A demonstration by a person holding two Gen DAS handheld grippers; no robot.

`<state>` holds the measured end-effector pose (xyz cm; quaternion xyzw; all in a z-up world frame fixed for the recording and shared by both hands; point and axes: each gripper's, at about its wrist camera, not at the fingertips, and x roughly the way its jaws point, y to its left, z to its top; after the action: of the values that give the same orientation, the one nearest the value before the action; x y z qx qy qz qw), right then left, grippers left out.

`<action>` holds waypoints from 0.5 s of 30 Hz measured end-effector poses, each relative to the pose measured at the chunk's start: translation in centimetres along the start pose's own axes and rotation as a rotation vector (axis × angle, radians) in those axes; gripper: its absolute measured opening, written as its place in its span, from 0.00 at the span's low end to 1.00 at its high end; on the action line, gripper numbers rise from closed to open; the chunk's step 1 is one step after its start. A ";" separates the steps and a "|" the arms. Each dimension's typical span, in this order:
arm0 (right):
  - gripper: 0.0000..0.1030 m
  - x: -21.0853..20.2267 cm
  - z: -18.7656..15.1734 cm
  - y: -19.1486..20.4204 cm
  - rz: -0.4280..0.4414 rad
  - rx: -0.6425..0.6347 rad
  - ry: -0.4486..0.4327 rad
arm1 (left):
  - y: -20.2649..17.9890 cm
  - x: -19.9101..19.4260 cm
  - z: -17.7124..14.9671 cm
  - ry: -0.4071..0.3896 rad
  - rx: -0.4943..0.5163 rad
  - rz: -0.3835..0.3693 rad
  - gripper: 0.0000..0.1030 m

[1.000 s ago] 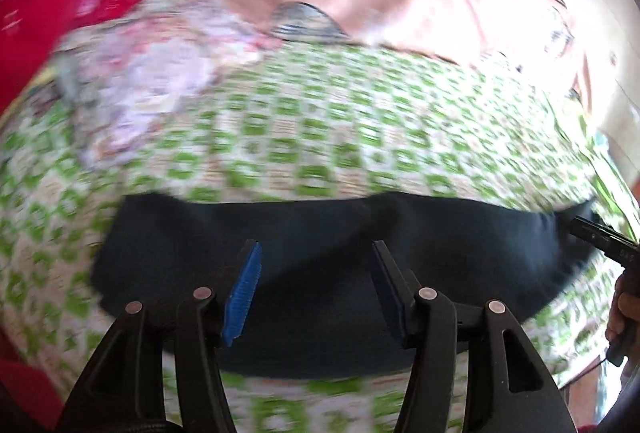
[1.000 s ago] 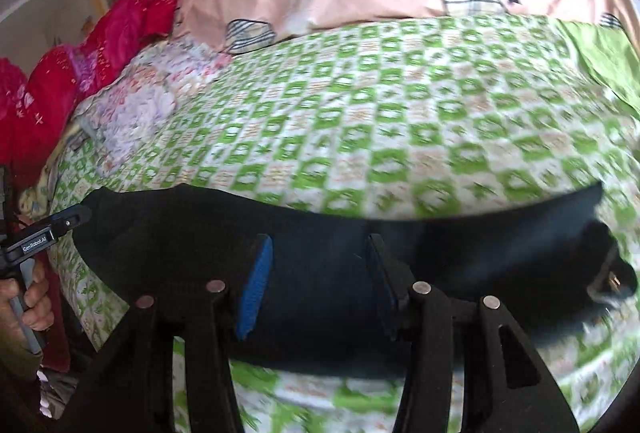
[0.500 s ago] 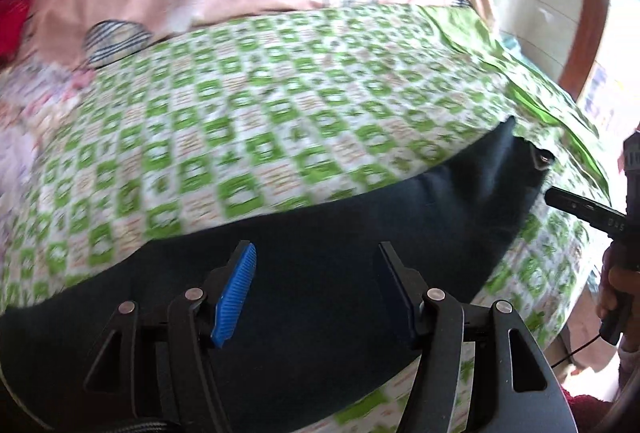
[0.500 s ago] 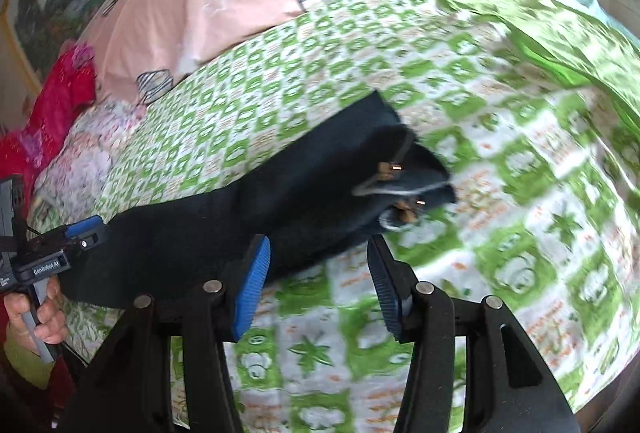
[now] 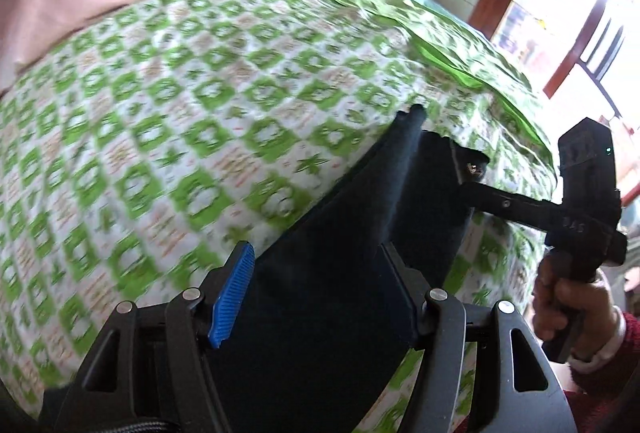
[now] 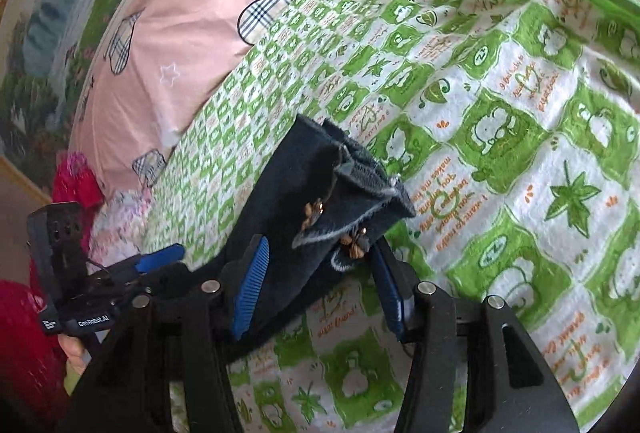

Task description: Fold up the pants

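Since half a second ago both grippers have swung toward the waistband end of the dark navy pants, which lie long across the green-checked bedsheet below the pink quilt. The right gripper straddles the waistband with jaws spread, not clenched; the left gripper hovers released over the mid-leg. To fold well, I judge the right should pinch both waistband layers squarely beside the metal buttons, before lifting.

Bed under green checked sheet, pink duvet, bright red-framed window, landscape mural
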<state>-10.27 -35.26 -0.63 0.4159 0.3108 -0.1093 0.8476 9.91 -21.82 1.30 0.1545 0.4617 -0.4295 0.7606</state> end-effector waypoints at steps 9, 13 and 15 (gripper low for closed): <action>0.11 -1.4 0.0 -2.3 0.038 0.015 -0.015 | -2.8 7.1 5.3 0.119 0.066 -0.150 0.58; 0.11 -1.5 -0.2 -2.4 0.032 0.001 -0.012 | -3.5 10.1 7.1 0.163 0.056 -0.194 0.50; 0.11 -1.4 -0.2 -2.3 0.025 -0.011 -0.015 | -3.6 10.7 7.9 0.163 0.047 -0.248 0.34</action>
<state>-12.48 -36.63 -1.27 0.4144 0.3000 -0.1002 0.8534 13.66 -34.36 -2.89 0.1484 0.5274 -0.5169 0.6578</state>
